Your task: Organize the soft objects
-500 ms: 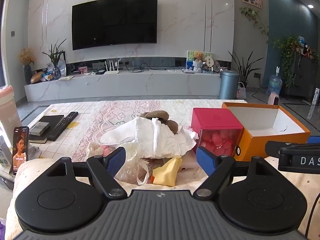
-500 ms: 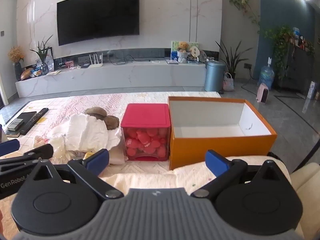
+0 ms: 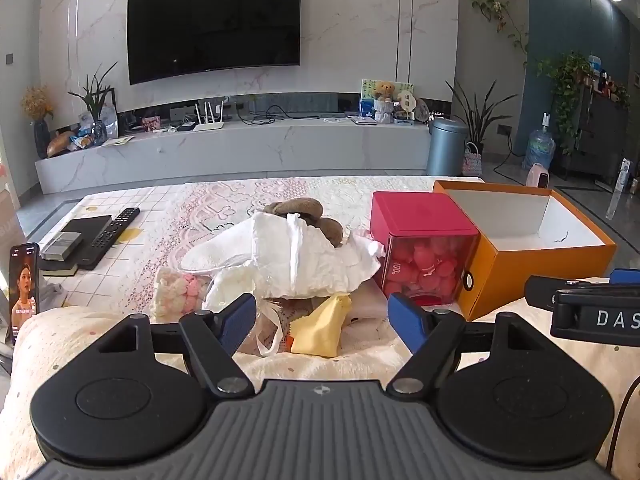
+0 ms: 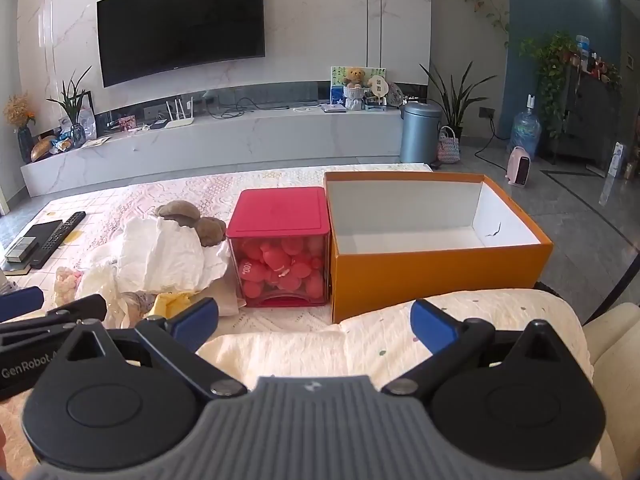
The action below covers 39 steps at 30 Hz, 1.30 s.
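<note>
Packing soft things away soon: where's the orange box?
In both views the orange box sits open on the table's right side, touching the red-lidded container, ahead of the right gripper.

Left gripper point(image 3: 322, 320) and right gripper point(image 4: 314, 320) both gape wide, side by side.

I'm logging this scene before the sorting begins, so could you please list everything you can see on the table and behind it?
orange box: 1, orange outside, white inside, open, table's right end
red-lidded container: 1, clear walls, pink balls inside, touching the box's left side
white cloth: 1, crumpled, left of the container
brown plush: 1, behind the cloth, partly covered
yellow cloth: 1, near edge of the pile
pink-and-white fluffy item: 1, pile's left side
remote: 1, black, table's far left
phone: 1, screen lit, upright at left edge
television: 1, black, on the wall
bin: 1, grey-blue, floor
left tool: 1, blue pads, open
right tool: 1, blue pads, open
</note>
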{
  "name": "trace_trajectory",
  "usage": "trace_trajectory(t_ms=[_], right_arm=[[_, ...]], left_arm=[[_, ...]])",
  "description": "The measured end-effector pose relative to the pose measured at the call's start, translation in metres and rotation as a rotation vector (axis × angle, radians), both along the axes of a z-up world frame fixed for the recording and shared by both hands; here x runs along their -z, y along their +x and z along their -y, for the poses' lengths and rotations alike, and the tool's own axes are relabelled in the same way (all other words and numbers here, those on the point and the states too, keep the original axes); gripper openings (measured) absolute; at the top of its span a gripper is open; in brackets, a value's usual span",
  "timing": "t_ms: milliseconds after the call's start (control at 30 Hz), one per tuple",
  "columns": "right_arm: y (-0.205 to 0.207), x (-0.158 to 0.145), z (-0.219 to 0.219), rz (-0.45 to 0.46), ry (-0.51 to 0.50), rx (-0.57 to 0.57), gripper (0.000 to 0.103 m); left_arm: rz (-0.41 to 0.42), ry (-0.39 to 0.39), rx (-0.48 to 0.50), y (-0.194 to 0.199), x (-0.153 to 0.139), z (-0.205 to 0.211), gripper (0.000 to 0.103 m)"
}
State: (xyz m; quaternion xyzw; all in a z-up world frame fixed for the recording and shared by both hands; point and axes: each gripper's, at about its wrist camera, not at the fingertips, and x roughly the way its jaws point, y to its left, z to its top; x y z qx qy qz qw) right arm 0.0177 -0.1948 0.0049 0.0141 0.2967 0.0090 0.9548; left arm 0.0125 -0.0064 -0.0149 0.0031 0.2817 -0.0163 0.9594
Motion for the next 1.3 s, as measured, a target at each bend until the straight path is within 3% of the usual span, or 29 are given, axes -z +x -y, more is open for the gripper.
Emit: trace_trajectory(t_ms=[367,1300], right_arm=[[0.010,-0.004,0.001,-0.050,0.022,0.027,0.100],[0.000,-0.020,-0.002,-0.003,0.011,0.017,0.100]], left_arm=[[-0.015,0.006,0.007,0.005,0.001,0.001,0.089],[0.052,0.021,-0.005,0.002,-0.018,-0.004,0.088]])
